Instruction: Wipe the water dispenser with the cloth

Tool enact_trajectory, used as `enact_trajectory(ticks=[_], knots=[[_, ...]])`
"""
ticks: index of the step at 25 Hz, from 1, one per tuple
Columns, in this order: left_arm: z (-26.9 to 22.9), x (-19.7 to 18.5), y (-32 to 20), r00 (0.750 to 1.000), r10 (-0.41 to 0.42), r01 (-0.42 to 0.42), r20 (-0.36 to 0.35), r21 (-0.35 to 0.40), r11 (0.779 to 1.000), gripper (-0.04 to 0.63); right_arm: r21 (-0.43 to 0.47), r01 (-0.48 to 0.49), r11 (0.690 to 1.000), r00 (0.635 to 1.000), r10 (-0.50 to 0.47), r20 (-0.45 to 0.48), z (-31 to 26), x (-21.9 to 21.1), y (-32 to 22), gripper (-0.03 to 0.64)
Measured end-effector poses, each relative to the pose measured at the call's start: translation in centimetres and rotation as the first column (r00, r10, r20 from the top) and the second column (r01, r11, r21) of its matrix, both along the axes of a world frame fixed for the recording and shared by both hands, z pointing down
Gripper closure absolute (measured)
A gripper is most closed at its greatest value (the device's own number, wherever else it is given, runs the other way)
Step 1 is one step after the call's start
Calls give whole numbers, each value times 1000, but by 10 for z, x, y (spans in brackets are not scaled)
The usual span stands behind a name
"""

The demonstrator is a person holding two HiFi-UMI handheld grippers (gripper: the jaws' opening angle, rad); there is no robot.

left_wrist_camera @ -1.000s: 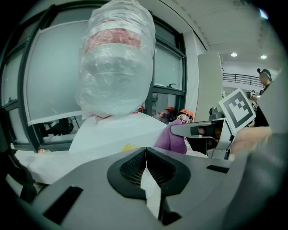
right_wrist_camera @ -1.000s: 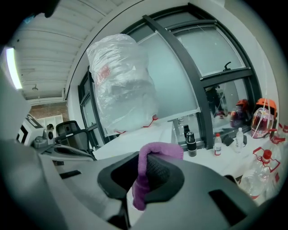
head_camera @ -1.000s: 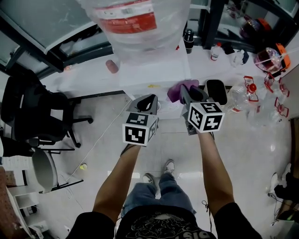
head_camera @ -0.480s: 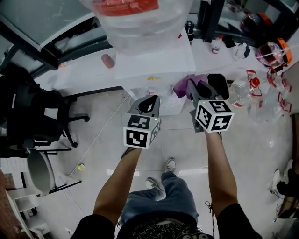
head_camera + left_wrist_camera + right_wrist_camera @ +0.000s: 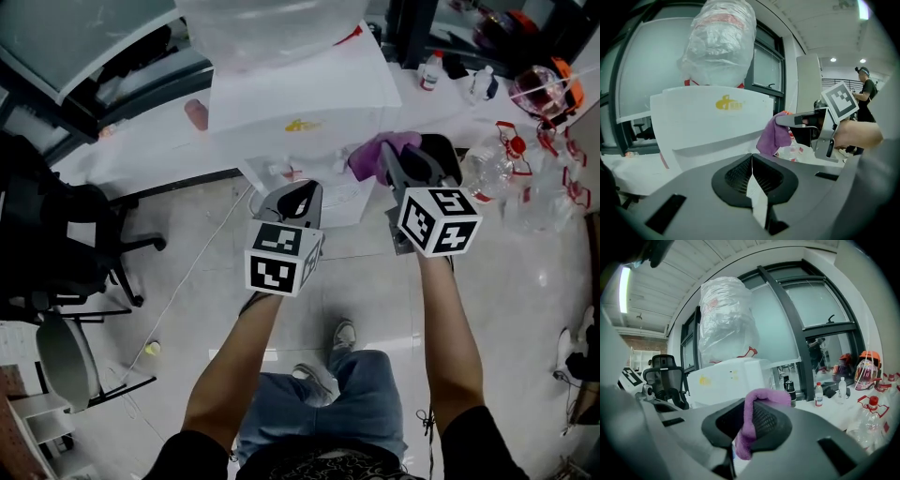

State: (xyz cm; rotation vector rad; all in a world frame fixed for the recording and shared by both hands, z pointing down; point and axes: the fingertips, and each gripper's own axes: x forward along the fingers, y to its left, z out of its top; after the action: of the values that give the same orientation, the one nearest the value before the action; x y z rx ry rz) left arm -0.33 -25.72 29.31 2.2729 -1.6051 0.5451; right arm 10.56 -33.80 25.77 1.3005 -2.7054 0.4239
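Note:
The white water dispenser [image 5: 309, 103] stands in front of me, its bottle [image 5: 719, 44] wrapped in clear plastic on top. My right gripper [image 5: 392, 161] is shut on the purple cloth [image 5: 375, 152], which hangs at the dispenser's right front corner; whether it touches the casing I cannot tell. The cloth [image 5: 752, 425] folds over the jaw tips in the right gripper view. My left gripper [image 5: 292, 199] hangs before the dispenser's front, shut with nothing in it. From the left gripper view, the cloth [image 5: 772, 136] and the right gripper [image 5: 806, 119] are to the right of the dispenser [image 5: 708, 126].
A black office chair [image 5: 56, 234] stands at the left. At the right a black bin [image 5: 442, 157] sits beside the dispenser, with plastic bottles [image 5: 497, 173] on the floor. Small bottles [image 5: 819, 393] stand on a white ledge behind. A person [image 5: 868, 91] stands far right.
Both grippers have moved a little right and nearer the dispenser, the right one carrying the cloth from the front toward the right front corner. The head view has shifted closer.

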Motion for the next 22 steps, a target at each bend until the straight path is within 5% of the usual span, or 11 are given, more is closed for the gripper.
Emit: enact_trajectory(ticks=[22], knots=[[135, -10, -12, 998, 67, -65, -10, 146, 987, 569, 138, -41, 990, 999, 43, -15, 121, -2, -2, 584]])
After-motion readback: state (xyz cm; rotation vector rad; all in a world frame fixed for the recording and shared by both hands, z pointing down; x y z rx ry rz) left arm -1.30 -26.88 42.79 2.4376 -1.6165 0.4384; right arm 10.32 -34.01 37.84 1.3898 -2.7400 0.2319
